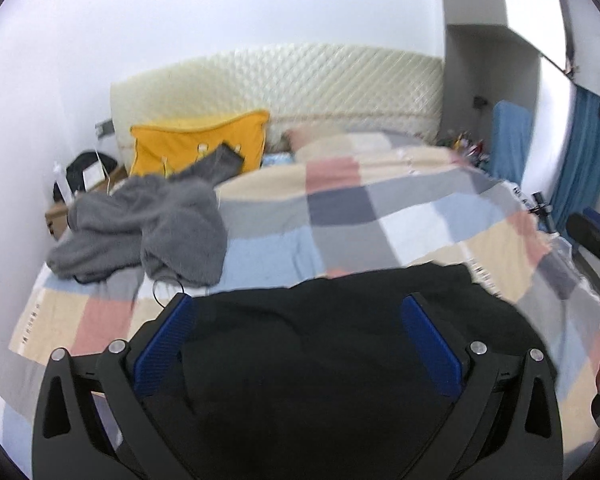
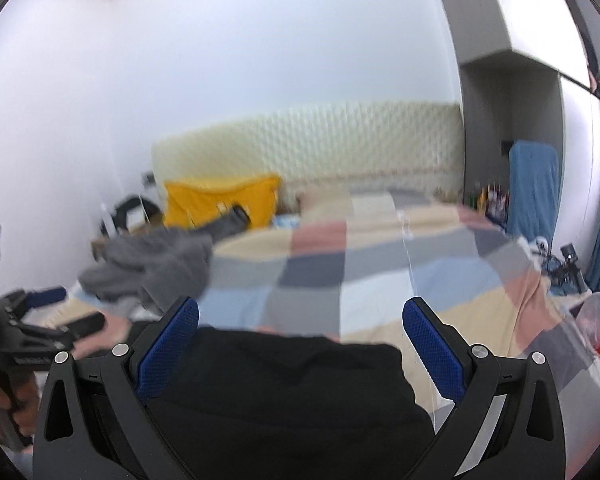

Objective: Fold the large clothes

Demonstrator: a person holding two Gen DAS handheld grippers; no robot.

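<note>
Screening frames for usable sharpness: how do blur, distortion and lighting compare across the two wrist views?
Left wrist: moderate blur, the grey sweater still readable, the black garment featureless and dark. Right wrist: heavier smear over the checked blanket and headboard. Both: strong fisheye curving with dark corners, flat lighting on the pale walls.

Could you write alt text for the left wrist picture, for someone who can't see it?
The left gripper hangs open above a black garment lying on a bed with a checked blanket. A crumpled grey garment and a yellow cushion lie further back.
</note>
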